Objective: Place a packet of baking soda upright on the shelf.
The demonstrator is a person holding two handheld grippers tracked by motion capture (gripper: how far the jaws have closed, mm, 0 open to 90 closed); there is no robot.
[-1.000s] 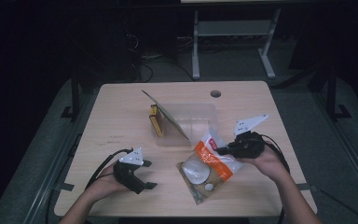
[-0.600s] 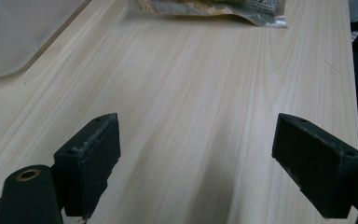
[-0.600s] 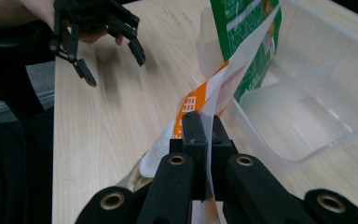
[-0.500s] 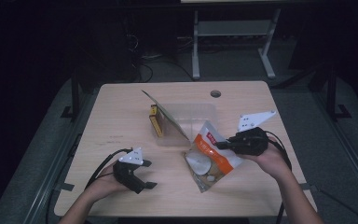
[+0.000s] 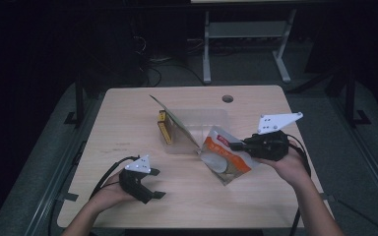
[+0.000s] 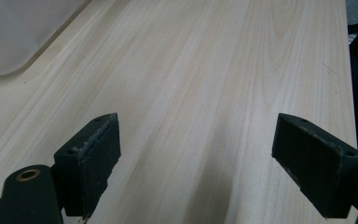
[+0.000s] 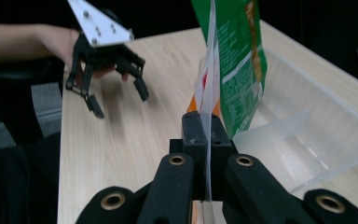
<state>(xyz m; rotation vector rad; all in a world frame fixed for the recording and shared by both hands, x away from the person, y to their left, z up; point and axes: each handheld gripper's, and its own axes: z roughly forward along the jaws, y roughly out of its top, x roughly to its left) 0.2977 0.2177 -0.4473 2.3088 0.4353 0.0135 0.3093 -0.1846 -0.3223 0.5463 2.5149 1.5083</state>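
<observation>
Snack bag (image 5: 225,158) now off the table (image 5: 128,118), lifted since a second ago; it hangs tilted at centre-right of the high view, lower corner just above the wood, beside the clear bin (image 5: 197,129). Likely headed into that bin. Right gripper (image 5: 237,145) pinches the bag's sealed edge, jaws pressed tight on the film; hand held level, pointing left. Left gripper (image 5: 150,189) rests at lower left, jaws spread, nothing between them, palm down on the table.
</observation>
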